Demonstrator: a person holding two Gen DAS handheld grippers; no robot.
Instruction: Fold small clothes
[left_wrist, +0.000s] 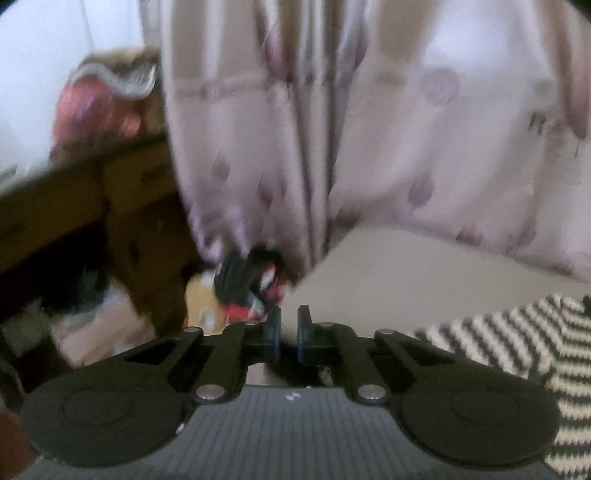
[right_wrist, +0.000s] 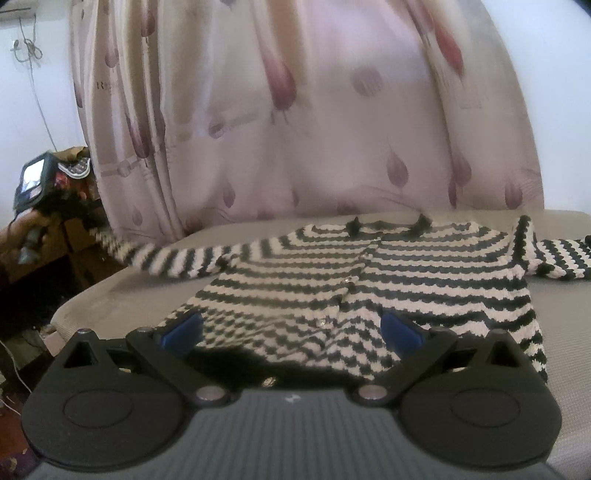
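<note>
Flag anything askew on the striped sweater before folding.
The striped cardigan lies flat, front up, but its left sleeve runs past the edge of the grey bed surface and hangs off, while the other sleeve stays on it.

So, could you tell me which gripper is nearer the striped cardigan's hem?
Right. The right gripper hovers open over the striped cardigan hem; the left gripper sits off its sleeve end.

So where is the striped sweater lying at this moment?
In the right wrist view the striped sweater lies spread flat on the grey bed, sleeves out to both sides, just ahead of the open right gripper and below the floral curtain.
</note>
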